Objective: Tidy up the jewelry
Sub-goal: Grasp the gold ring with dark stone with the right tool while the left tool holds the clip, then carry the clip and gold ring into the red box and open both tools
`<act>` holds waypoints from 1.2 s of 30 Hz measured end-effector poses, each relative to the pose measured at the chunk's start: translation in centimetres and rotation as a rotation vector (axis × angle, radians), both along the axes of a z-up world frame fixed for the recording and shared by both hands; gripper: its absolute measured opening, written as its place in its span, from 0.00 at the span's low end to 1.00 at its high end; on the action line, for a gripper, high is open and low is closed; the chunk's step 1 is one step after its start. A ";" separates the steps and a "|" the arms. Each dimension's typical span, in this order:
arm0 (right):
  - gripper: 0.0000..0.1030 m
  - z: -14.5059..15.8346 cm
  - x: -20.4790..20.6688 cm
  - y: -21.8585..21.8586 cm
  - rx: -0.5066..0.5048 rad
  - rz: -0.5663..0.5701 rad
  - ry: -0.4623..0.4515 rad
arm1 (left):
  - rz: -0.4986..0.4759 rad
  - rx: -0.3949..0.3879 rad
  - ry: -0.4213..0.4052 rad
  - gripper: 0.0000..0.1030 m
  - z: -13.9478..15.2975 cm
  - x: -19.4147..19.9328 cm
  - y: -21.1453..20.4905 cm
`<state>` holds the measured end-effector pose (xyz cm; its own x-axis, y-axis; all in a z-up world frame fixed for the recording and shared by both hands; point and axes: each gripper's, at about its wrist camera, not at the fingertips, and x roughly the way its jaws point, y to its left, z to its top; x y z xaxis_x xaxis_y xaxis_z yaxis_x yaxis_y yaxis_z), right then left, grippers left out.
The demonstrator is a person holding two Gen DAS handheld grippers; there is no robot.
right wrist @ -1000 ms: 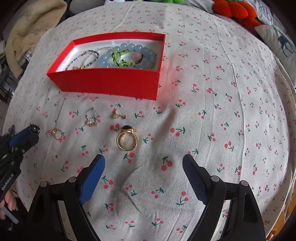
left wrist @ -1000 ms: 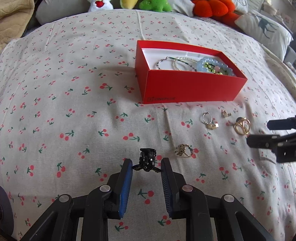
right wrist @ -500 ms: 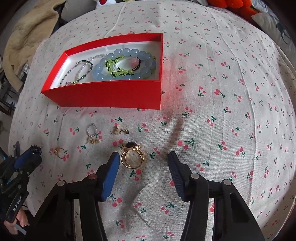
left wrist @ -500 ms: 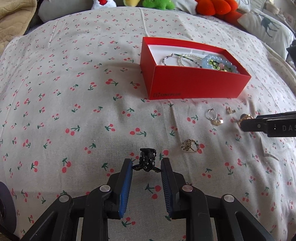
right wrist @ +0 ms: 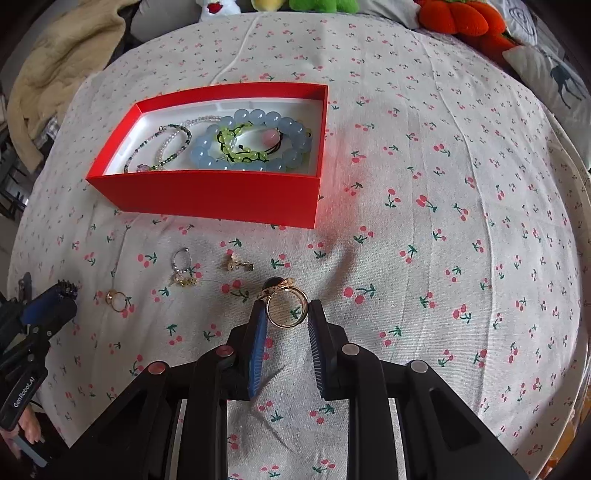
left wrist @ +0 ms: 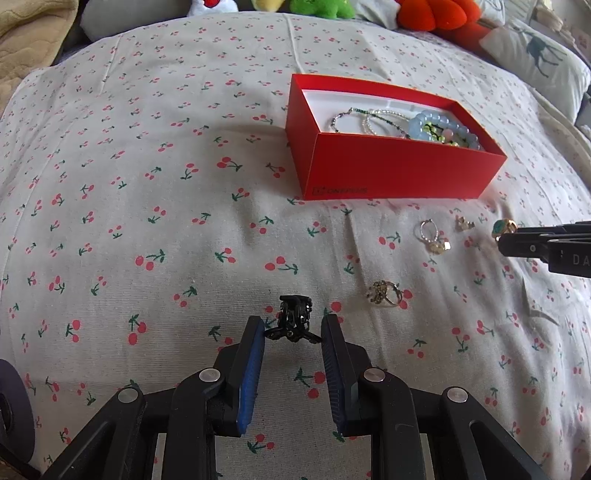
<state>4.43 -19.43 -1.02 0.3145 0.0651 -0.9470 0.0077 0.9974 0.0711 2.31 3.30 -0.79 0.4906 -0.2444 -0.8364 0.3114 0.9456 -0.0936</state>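
Note:
My left gripper (left wrist: 293, 326) is shut on a small black claw clip (left wrist: 294, 314), just above the cherry-print bed sheet. My right gripper (right wrist: 287, 314) has its jaws closing on a gold ring with a dark stone (right wrist: 274, 284). Both blue pads touch the band, and the ring stands tilted up between them. The red box (right wrist: 221, 199) lies beyond it, with a blue bead bracelet (right wrist: 280, 122) and thinner bead strands inside. In the left wrist view the same box (left wrist: 399, 177) sits to the upper right, and the right gripper's tips (left wrist: 509, 236) come in from the right edge.
Loose on the sheet in front of the box are a small gold ring (right wrist: 116, 297), a hoop earring with charms (right wrist: 183, 269) and a small gold stud (right wrist: 238, 264). Plush toys (right wrist: 458, 18) line the far edge. A beige blanket (right wrist: 55, 70) lies at the left.
My right gripper has come down over the gold ring and closed from wide open onto it. The left gripper and its black clip have stayed put.

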 end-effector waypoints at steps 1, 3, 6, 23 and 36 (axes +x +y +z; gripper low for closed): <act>0.23 0.2 -0.1 0.0 0.000 0.002 -0.003 | 0.001 -0.001 -0.001 0.25 0.1 0.0 0.1; 0.23 0.6 -0.3 0.1 0.004 0.006 -0.009 | 0.004 -0.004 -0.004 0.25 0.3 0.1 0.2; 0.23 1.3 -0.8 0.2 0.014 0.012 -0.019 | 0.010 -0.012 -0.008 0.25 0.6 0.1 0.4; 0.23 5.3 -0.8 0.8 0.076 0.026 -0.094 | -0.002 -0.044 -0.055 0.25 3.4 0.7 -0.5; 0.23 7.5 2.7 -0.7 0.135 -0.038 -0.145 | -0.001 -0.080 -0.070 0.25 4.8 2.9 -2.2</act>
